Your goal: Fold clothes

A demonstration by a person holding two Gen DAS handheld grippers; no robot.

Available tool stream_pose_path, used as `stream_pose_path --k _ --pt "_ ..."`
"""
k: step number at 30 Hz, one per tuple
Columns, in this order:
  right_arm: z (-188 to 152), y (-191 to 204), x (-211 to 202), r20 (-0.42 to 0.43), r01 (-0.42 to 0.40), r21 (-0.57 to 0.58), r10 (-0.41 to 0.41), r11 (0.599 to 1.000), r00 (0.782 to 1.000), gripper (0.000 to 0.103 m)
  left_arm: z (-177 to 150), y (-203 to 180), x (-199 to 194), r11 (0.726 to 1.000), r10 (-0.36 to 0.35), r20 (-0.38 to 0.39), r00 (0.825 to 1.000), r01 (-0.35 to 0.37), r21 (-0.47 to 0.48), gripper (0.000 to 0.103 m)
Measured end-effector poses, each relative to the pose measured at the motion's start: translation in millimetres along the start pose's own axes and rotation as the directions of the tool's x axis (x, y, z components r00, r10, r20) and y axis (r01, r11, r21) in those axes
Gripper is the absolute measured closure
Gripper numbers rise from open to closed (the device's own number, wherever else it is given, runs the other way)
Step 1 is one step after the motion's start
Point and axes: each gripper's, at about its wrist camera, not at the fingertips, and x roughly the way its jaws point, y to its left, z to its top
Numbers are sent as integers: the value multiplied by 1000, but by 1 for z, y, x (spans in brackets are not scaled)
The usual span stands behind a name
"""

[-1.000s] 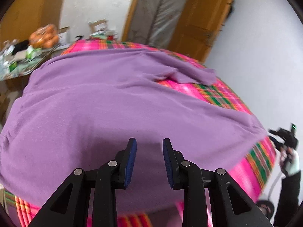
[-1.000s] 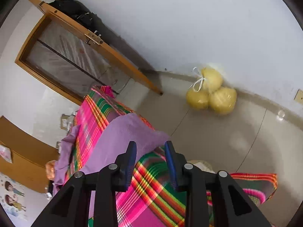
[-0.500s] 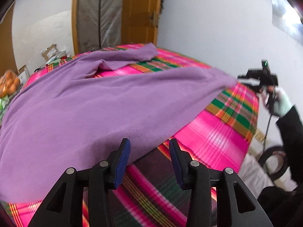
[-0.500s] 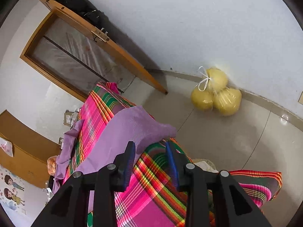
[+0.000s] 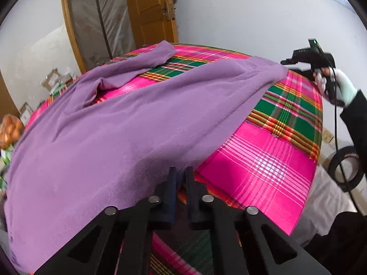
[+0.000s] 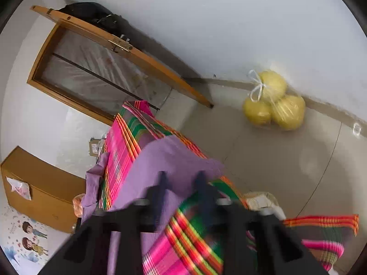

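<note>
A: So — left gripper [image 5: 181,178], nearest the lens: jaws nearly together, pinched on the near hem of the purple garment [image 5: 119,123]. Only a thin gap shows between the pads; cloth appears to run into it.

B: Noted. And the right gripper [image 6: 181,178]?

A: Blurred in its own view. Fingers stand apart, poised over the garment's far corner where it lies on the plaid bedspread [image 5: 270,160]. No cloth between them, so I log it as unclenched.

B: Where does the garment lie overall?

A: Spread flat across the bed, one sleeve [image 5: 146,59] angled toward the far edge, near the wooden door [image 5: 151,11]. Beyond the bed, a bag of yellow fruit [image 6: 275,103] sits on the floor against the wall.

B: Step in hand?

A: My judgement — securing both hem corners before the first fold. Next move calls for the right side to close on its corner, then both lift together, keeping the edge taut.
</note>
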Motion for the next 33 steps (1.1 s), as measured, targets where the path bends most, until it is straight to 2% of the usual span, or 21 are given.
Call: stream_pose_path --k 7,11,14,16,19,22,24,25,26,30,33 --pt "8 20 -29 102 -37 -66 43 997 994 101 4 13 -31 995 -85 91 992 90 -52 101" --pt "5 17 -40 115 -25 -60 32 998 993 101 -1 19 -43 984 -142 118 983 153 -92 101" --pt "-1 3 -43 105 6 -41 -1 999 994 101 -10 16 -39 977 -176 100 979 187 -107 101" --pt "-5 -7 -44 108 69 -34 -65 997 992 102 -15 14 -32 975 -186 77 979 194 -112 101" --pt "-6 -22 -46 95 88 -1 -88 996 992 102 -22 12 -22 970 -207 39 978 210 -119 102" --pt "-3 -25 -51 100 81 -5 -80 997 992 101 -24 13 -27 957 -254 52 966 259 -127 102" --pt "1 -12 -49 97 84 -60 -78 995 992 89 -21 16 -35 954 -257 87 963 267 -137 101" --pt "4 -4 -46 86 81 -91 -73 993 994 72 -18 20 -39 953 -251 107 962 265 -149 101" --pt "6 4 -42 71 69 -122 -61 990 996 59 -15 24 -44 952 -237 132 963 257 -166 101" --pt "20 40 -7 -32 29 -266 -39 964 999 55 -4 49 -49 949 -130 171 977 172 -264 100" --pt "27 56 29 -155 12 -312 -64 950 986 55 -3 66 -41 937 -71 152 986 118 -328 100"
